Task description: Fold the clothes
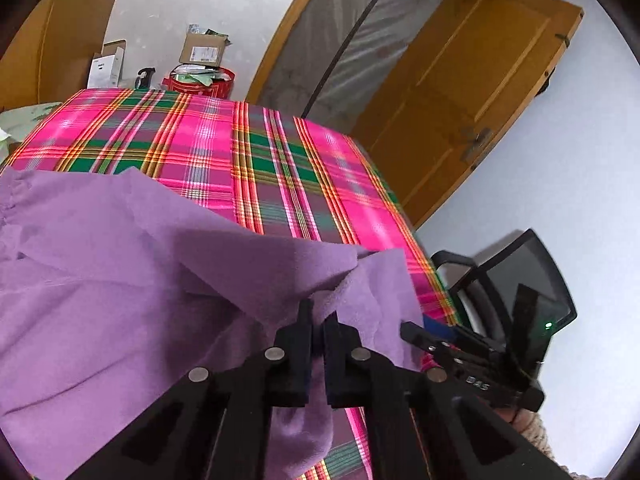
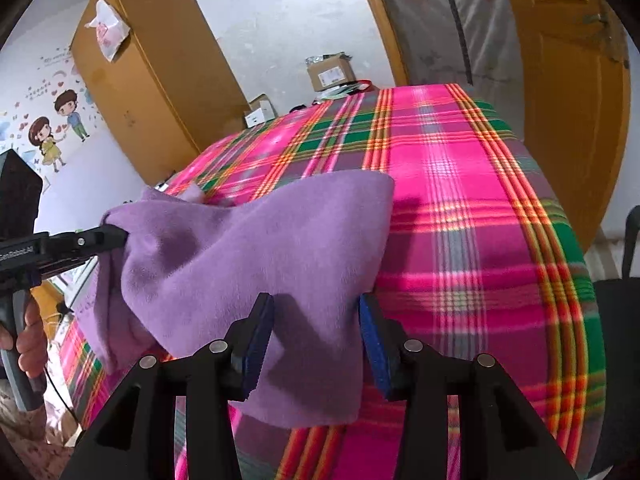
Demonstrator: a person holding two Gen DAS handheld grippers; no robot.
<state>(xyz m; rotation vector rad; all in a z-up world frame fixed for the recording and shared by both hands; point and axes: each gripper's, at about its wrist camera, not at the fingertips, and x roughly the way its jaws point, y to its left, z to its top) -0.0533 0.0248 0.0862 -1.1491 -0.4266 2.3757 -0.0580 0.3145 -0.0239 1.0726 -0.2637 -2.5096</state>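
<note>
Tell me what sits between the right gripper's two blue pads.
A fold of the purple cloth lies between the right gripper's open pads, over the plaid table cover; the right wrist view shows it.

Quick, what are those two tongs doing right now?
Left tongs: shut on the purple cloth.
Right tongs: open, with the cloth's edge lying between them, not pinched.

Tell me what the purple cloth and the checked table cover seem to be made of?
The purple cloth looks like soft fleece or flannel: a matte, slightly fuzzy nap, drooping in rounded folds with no visible weave. The checked table cover looks like a smooth woven fabric, perhaps a synthetic: its pink, green and orange stripes catch the light with a faint sheen. Neither can be settled by sight alone.
</note>
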